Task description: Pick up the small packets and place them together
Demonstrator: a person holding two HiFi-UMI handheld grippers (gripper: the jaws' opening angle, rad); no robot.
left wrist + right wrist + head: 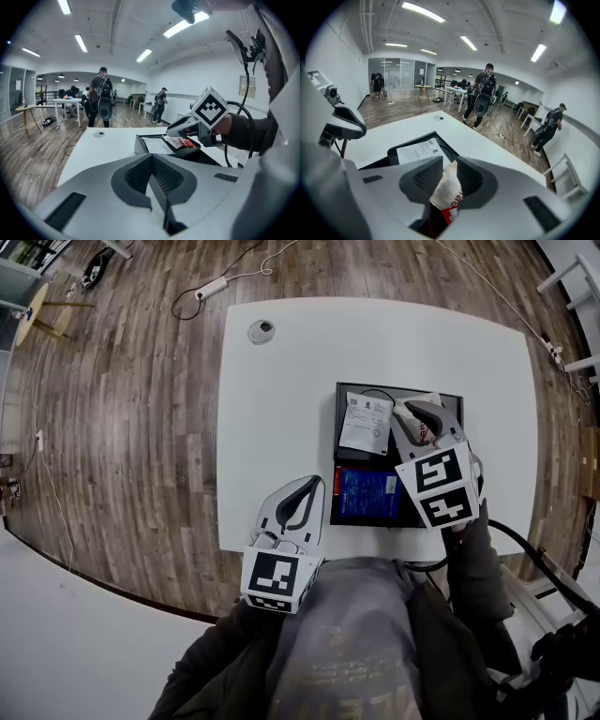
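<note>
Right gripper (pixel 450 165): fingers parted loosely about the small packet (pixel 446 191), low over the black tray (pixel 398 387). Left gripper (pixel 152 159): fingers pressed together, empty, above the bench (pixel 281 381). Advise drawing straight back, lest the packet drag out.
</note>
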